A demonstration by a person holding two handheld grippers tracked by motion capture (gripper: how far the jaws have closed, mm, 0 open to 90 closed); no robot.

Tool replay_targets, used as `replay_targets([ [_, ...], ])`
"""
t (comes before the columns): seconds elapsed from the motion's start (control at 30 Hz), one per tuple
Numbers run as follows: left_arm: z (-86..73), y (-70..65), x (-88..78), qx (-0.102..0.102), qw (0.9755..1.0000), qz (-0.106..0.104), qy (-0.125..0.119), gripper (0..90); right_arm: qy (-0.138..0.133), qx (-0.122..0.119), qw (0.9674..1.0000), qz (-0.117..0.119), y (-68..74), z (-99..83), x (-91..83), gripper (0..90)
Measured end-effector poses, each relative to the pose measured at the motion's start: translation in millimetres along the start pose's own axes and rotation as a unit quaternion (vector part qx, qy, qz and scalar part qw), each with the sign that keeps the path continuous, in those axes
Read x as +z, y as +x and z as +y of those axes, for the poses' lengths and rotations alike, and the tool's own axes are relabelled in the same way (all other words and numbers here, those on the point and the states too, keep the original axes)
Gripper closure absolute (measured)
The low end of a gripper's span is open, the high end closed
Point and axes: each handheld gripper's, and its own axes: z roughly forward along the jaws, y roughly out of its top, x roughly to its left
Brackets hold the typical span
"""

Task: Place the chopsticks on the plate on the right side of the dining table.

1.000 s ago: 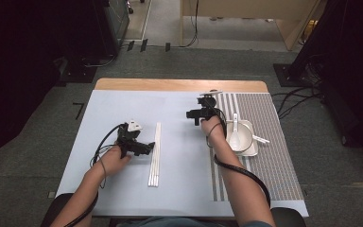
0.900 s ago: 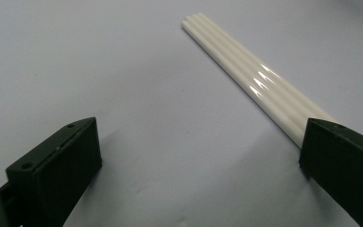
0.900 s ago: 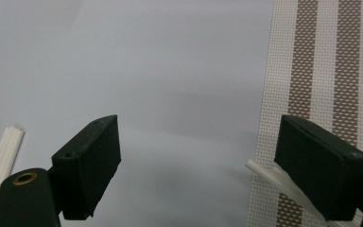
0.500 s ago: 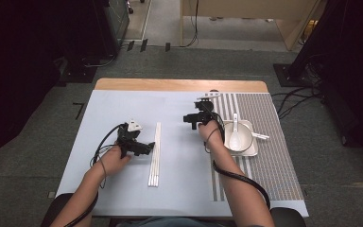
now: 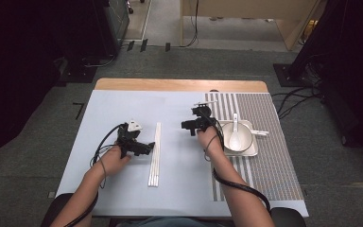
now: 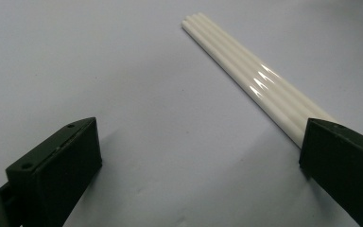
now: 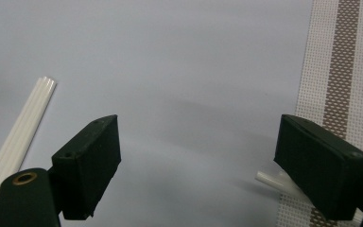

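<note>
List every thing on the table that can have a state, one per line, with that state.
Left gripper: open, empty, beside the sticks.
Right gripper: open, empty, above the cloth.
Bundle of long white plastic sticks: lying flat, side by side, not gripped.
White ceramic bowl: upright on the tray.
White ceramic spoon: resting in the bowl.
Pale rectangular tray: flat on the striped woven mat.

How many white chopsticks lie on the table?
4, side by side in one touching bundle of chopsticks on the blue mat, right beside the open left gripper; ridges countable in the left gripper view.
</note>
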Motion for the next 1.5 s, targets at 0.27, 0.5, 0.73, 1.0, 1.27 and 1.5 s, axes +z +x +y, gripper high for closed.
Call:
replay_targets([
  [0.27, 0.0, 0.0, 0.0, 0.000, 1.0000, 0.000, 0.000, 0.0, -0.002, -0.004, 1.0000, 0.005, 2.4, -7.4, -3.0, 15.1],
  [0.5, 0.0, 0.0, 0.0, 0.000, 1.0000, 0.000, 0.000, 0.0, -0.003, -0.012, 0.9999, 0.011, 4.7, -11.6, -4.8, 15.1],
  [0.73, 0.0, 0.1, 0.0, 0.001, 1.0000, 0.001, 0.000, 0.0, -0.024, -0.034, 0.9990, 0.014, 16.3, -9.2, -10.4, 15.2],
  [1.0, 0.0, 0.1, 0.0, 0.001, 1.0000, 0.001, 0.000, 0.0, -0.013, -0.057, 0.9973, 0.044, 42.0, -17.1, -3.0, 15.2],
  [1.27, 0.0, 0.0, 0.0, 0.000, 1.0000, 0.000, 0.000, 0.0, -0.006, -0.052, 0.9982, 0.028, 31.0, -20.5, -0.3, 15.3],
  [1.5, 0.0, 0.0, 0.0, 0.000, 1.0000, 0.000, 0.000, 0.0, -0.006, -0.045, 0.9988, 0.020, 20.5, -20.8, -5.7, 15.5],
])
